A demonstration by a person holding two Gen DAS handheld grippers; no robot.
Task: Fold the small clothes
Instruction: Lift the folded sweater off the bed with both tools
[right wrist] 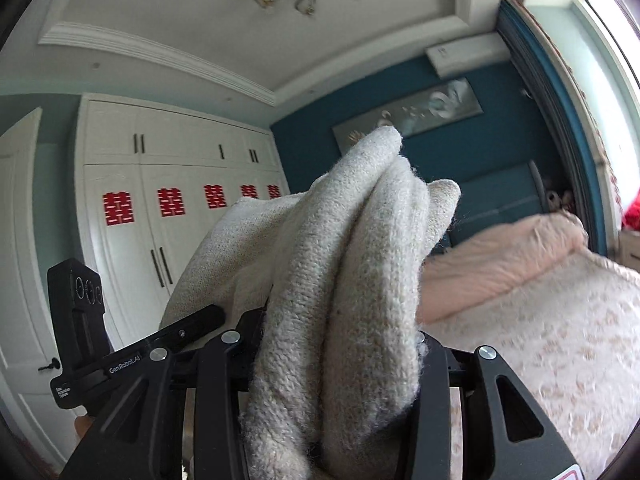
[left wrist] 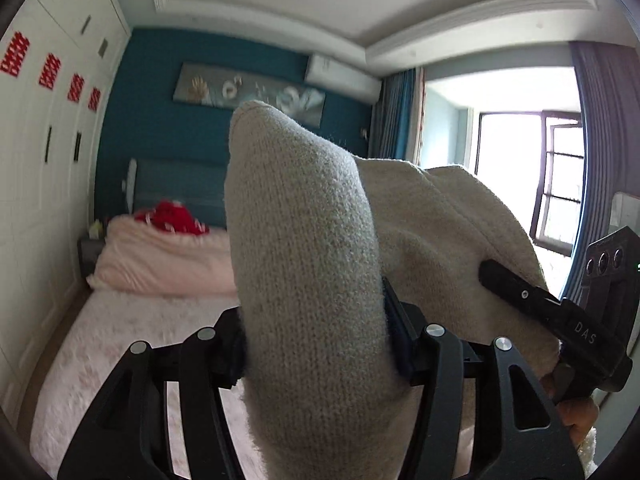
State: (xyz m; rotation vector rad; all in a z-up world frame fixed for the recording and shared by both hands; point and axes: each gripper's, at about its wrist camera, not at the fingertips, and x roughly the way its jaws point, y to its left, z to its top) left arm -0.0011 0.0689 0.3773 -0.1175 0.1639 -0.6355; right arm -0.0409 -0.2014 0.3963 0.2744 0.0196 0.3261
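Note:
A cream knitted garment (left wrist: 312, 264) is held up in the air between both grippers, well above the bed. My left gripper (left wrist: 316, 344) is shut on one bunched corner of it; the knit stands up past the fingers and hides the tips. My right gripper (right wrist: 340, 352) is shut on another bunched part of the same garment (right wrist: 360, 264), with several folds of knit squeezed between the jaws. The right gripper also shows at the right of the left wrist view (left wrist: 536, 300), and the left gripper at the left of the right wrist view (right wrist: 176, 336).
A bed with a pale patterned cover (left wrist: 132, 340) lies below, with a pink duvet (left wrist: 160, 256) and a red item (left wrist: 172, 216) at its head. White wardrobes (right wrist: 168, 208) line one wall. A window (left wrist: 532, 176) with curtains is to the right.

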